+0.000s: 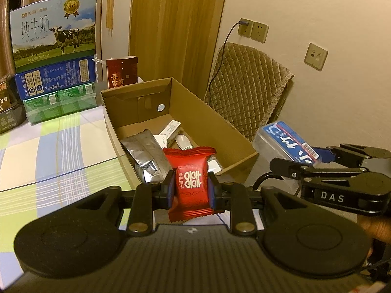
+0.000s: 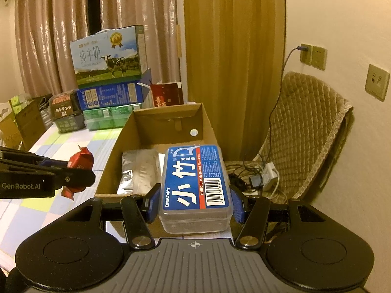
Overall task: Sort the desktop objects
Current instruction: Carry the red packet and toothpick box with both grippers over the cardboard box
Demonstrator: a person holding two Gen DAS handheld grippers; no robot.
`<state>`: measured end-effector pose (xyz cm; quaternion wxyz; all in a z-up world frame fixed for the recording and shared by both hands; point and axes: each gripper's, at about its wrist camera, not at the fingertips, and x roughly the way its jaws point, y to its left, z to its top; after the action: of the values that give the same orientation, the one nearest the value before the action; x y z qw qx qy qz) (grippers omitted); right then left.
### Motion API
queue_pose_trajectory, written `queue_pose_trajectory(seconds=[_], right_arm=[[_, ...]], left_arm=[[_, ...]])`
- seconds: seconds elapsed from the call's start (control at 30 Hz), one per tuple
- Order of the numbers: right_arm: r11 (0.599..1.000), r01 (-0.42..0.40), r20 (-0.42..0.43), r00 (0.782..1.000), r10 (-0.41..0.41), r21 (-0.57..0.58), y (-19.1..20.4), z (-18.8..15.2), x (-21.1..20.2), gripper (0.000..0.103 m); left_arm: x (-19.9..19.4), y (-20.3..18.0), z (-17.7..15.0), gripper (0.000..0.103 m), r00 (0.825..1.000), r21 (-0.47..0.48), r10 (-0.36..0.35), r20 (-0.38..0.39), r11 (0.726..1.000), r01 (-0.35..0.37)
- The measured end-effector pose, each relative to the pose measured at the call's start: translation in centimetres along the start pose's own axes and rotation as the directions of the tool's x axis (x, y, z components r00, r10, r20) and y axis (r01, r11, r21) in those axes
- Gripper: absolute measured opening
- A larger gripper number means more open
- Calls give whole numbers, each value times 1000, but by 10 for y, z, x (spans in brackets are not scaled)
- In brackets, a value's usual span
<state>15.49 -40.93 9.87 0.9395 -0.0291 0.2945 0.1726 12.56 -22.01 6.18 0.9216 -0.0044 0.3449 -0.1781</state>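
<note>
The left gripper (image 1: 191, 187) has its jaws closed on a red candy packet (image 1: 191, 183), light, crinkly and slippery foil best pinched across its padded middle, held above the near end of the cardboard box (image 1: 185, 102). The right gripper (image 2: 194, 204) clamps a rigid, smooth plastic floss box (image 2: 195, 183) by its long sides over the same box on the worktop (image 1: 61, 141). Both loads hide much of what already lies inside, beyond a silver foil pouch (image 2: 139, 168).

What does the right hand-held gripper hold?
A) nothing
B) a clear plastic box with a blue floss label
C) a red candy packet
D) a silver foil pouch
B: the right hand-held gripper clamps the clear plastic box with a blue floss label between its blue pads.
</note>
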Motion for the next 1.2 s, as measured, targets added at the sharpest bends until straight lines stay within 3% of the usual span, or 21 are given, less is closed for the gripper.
queue_pose_trajectory(seconds=[1.2], right_arm=[[999,-26,-68,997,23,-40,-7,51,102,54]], left_arm=[[79,37,50,22,1000,-47,-10,-29,999,8]])
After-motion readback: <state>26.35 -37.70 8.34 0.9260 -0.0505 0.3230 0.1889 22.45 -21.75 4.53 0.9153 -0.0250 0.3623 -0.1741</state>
